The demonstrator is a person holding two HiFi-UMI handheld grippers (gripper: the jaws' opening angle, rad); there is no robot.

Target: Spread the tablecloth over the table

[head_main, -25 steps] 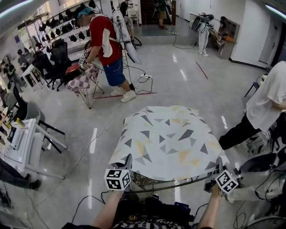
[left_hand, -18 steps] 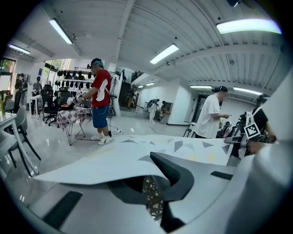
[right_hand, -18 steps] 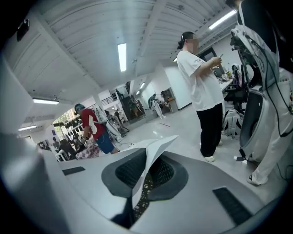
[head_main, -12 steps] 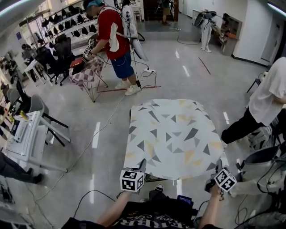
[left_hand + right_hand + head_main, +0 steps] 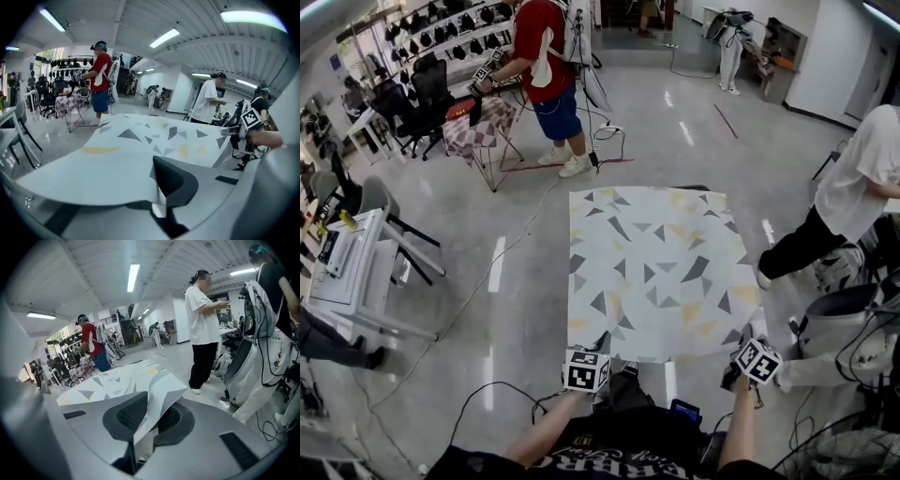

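And there it lies: the tablecloth [image 5: 652, 272], pale with grey and yellow triangles, is laid out almost flat and covers the table from the far edge to the near one. I can't see the top itself under it.

The left gripper [image 5: 600, 343] is at the near left corner. Its jaws are pinched tight on the cloth's corner, and the fabric runs straight out of them and off across the top. The right gripper [image 5: 741, 339] is at the near right corner and its jaws are opening. That corner of the cloth stands folded between the pads, but I don't think they are pressing on it now.

This looks like the let-go, and it wants care:

- **Keep the left side quiet.** With one corner coming free, any tug from the left would drag the whole sheet askew.
- **Draw the right gripper straight back.** It should come off the fold without flicking upward, so the corner drops over the near edge instead of curling back on top.
- **Then release the left the same way.** Low and close to the edge.

The near hem looks a touch wavy between the two grippers. I'd want a light smoothing outward toward each near corner before calling it done.
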